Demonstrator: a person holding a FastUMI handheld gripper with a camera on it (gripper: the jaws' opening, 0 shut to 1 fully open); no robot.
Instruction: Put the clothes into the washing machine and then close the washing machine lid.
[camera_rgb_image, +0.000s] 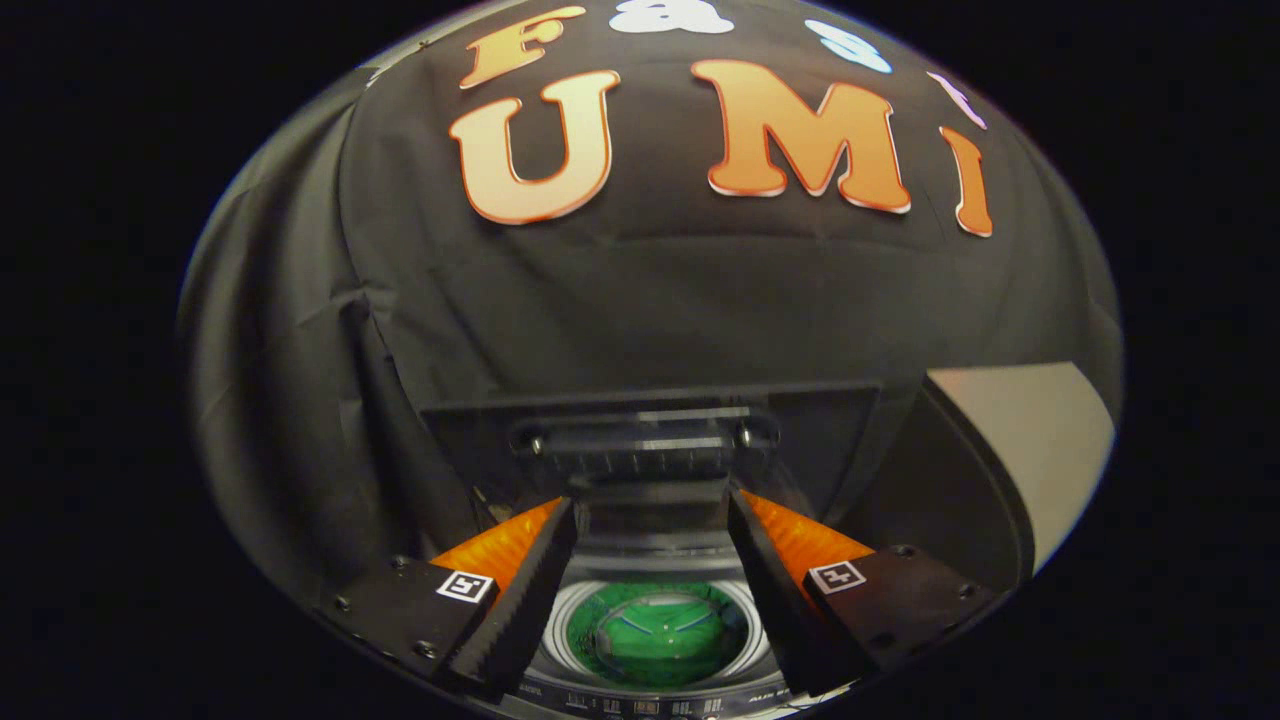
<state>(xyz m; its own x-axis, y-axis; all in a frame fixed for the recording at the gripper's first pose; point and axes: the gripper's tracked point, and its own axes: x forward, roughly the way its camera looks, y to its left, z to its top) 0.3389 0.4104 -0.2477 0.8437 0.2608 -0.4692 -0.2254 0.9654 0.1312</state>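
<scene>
The washing machine's round tub (562, 625) lies below and between my fingers, and a green garment (655, 630) rests inside it. The dark, see-through lid (840, 420) stands raised upright just beyond my fingertips. Its grip bar (645, 440) runs across the lid a little above them. My gripper (650, 502) is open, its black ridged fingers (535, 590) spread to either side of the lid's near edge. I cannot tell whether the fingertips touch the lid. Nothing is held between them.
The machine's control strip (640, 706) runs along the near side of the tub, under my fingers. The booth's black cloth wall (640, 300) hangs close behind the lid. A pale beige panel (1030, 440) stands off to the right.
</scene>
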